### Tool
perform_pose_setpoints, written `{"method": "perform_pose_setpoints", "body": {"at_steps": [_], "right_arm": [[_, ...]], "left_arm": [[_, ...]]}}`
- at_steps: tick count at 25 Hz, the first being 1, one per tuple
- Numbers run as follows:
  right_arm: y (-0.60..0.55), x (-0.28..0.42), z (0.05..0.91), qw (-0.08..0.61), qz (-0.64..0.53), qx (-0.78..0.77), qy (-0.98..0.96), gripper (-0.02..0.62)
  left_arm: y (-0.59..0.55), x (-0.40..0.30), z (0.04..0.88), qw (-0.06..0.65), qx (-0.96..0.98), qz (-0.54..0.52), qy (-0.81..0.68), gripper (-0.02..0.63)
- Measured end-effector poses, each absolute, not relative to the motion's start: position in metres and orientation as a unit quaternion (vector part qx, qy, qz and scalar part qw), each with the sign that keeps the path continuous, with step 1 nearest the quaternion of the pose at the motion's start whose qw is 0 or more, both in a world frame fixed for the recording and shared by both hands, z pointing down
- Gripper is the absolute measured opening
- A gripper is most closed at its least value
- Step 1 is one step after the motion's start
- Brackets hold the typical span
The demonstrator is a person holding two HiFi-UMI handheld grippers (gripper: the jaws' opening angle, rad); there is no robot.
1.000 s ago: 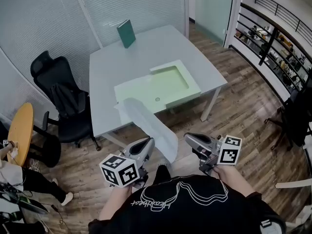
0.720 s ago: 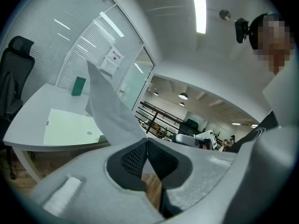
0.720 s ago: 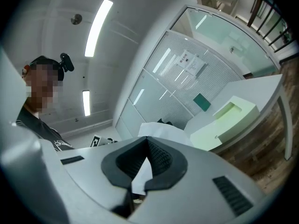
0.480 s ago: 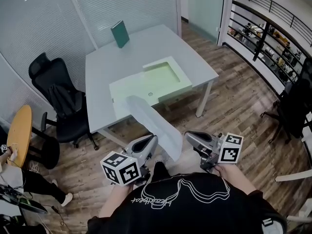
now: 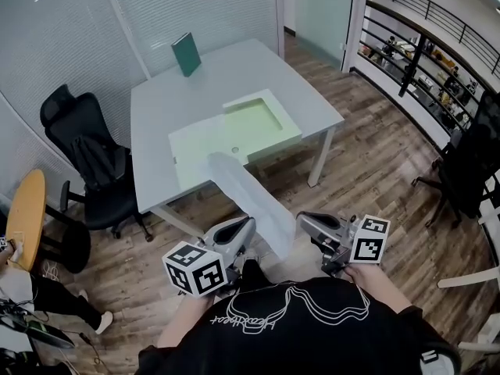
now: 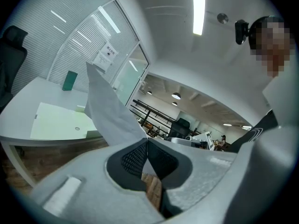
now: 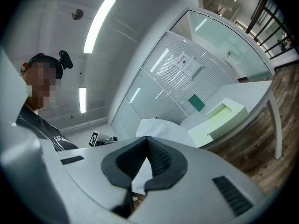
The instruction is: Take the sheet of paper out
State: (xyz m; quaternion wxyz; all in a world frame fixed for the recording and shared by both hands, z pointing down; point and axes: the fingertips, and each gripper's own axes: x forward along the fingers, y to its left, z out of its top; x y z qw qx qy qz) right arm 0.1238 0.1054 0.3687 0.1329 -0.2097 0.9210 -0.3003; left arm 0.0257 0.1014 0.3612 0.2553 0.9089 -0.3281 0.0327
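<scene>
Clenched on the sheet of paper [image 5: 248,198], one near corner each: left gripper [image 5: 248,225], right gripper [image 5: 301,219]. Held aloft, just off the counter [image 5: 152,123] front edge. On counter: pale green case [image 5: 205,141], upright dark green book [image 5: 186,54]. Black chair [image 5: 87,151] at left.

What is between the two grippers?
The sheet of paper, pinched by the left gripper and the right gripper, spans between them in the head view.
</scene>
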Motion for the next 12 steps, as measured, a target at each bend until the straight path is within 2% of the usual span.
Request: {"method": "perform_pose_setpoints", "body": {"at_steps": [12], "right_arm": [[0.111,0.124,0.387,0.120,-0.311,-0.224,0.916,0.008]], "left_arm": [[0.106,0.023,0.382,0.267,0.907,0.032,-0.325,0.014]]}}
